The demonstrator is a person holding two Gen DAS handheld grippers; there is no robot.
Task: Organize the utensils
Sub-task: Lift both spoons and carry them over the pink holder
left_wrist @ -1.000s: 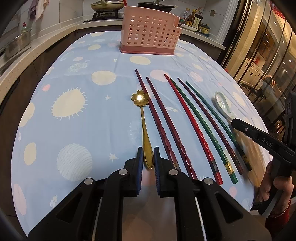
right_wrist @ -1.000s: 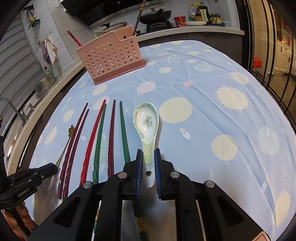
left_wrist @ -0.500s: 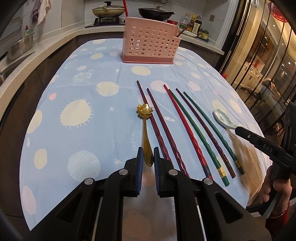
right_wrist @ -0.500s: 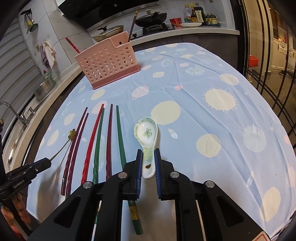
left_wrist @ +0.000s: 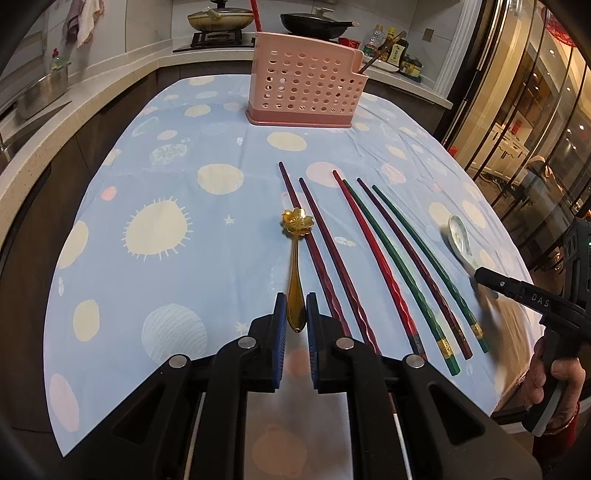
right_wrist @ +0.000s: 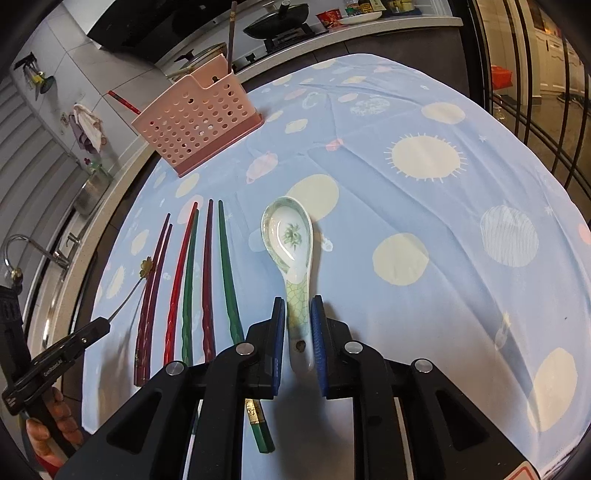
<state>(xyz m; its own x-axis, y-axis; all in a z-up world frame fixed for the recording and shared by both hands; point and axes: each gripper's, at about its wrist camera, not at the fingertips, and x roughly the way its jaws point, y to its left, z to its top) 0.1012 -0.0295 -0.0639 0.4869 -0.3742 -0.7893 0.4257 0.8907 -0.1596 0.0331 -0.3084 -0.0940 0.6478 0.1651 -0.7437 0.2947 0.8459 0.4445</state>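
My left gripper [left_wrist: 295,314] is shut on the handle of a gold flower-bowl spoon [left_wrist: 296,254] and holds it above the blue cloth. My right gripper [right_wrist: 298,332] is shut on the handle of a white and green ceramic spoon [right_wrist: 290,236], lifted off the cloth; it also shows in the left wrist view [left_wrist: 460,240]. Several red, maroon and green chopsticks [left_wrist: 369,254] lie side by side on the cloth between the two spoons, also in the right wrist view [right_wrist: 190,273]. A pink perforated utensil holder [left_wrist: 304,88] stands at the far end, also in the right wrist view [right_wrist: 195,118], with chopsticks in it.
The table has a blue dotted cloth [left_wrist: 166,229]. A counter with a stove, pans [left_wrist: 218,18] and bottles runs behind it. A sink [right_wrist: 40,254] lies to the left. Glass doors [left_wrist: 535,110] stand at the right.
Both grippers have risen and pulled back with their spoons in them. The ceramic spoon has tilted. The chopsticks and holder have not moved.
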